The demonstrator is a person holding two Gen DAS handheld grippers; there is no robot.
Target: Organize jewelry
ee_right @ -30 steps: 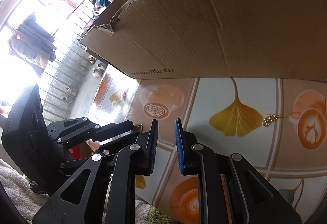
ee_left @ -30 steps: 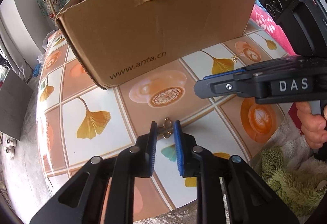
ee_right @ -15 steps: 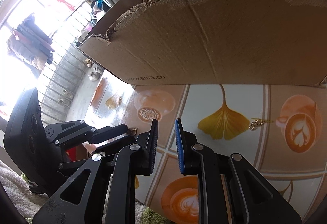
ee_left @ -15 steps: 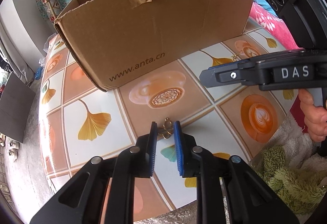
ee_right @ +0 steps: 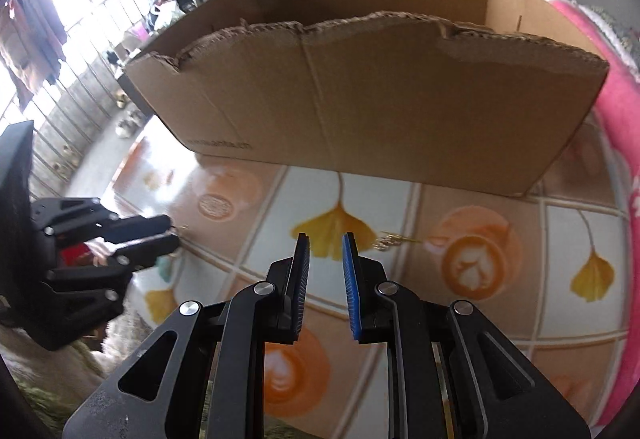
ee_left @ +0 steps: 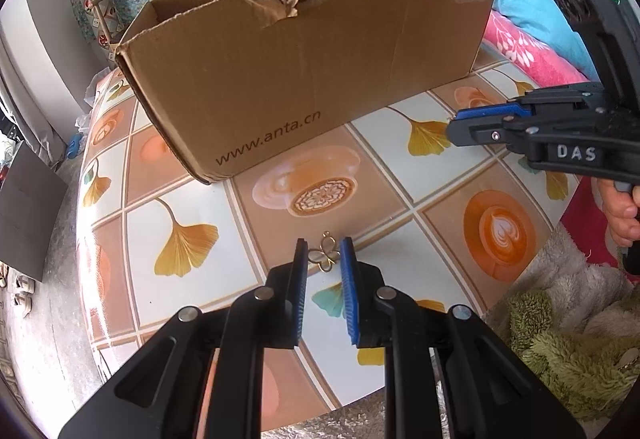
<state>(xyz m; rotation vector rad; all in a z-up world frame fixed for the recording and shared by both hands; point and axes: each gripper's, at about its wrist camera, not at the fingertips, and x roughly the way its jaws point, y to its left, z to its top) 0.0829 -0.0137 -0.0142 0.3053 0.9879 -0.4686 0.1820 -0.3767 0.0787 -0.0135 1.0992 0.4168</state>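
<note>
Left gripper (ee_left: 324, 255) fingers sitting slightly spread around gold butterfly charm (ee_left: 325, 257) on tabletop (ee_left: 400, 199), right gripper (ee_right: 325, 253) fingers slightly spread, hovering empty near cardboard box (ee_right: 380, 111).

The inside floor of the cardboard box (ee_left: 304, 79) is hidden behind its torn front wall in both views. The right wrist view is blurred, so the small gold piece (ee_right: 394, 239) on the table (ee_right: 440, 167) has no clear shape. The right edge of the left wrist view cuts off the hand (ee_left: 622, 213).
</note>
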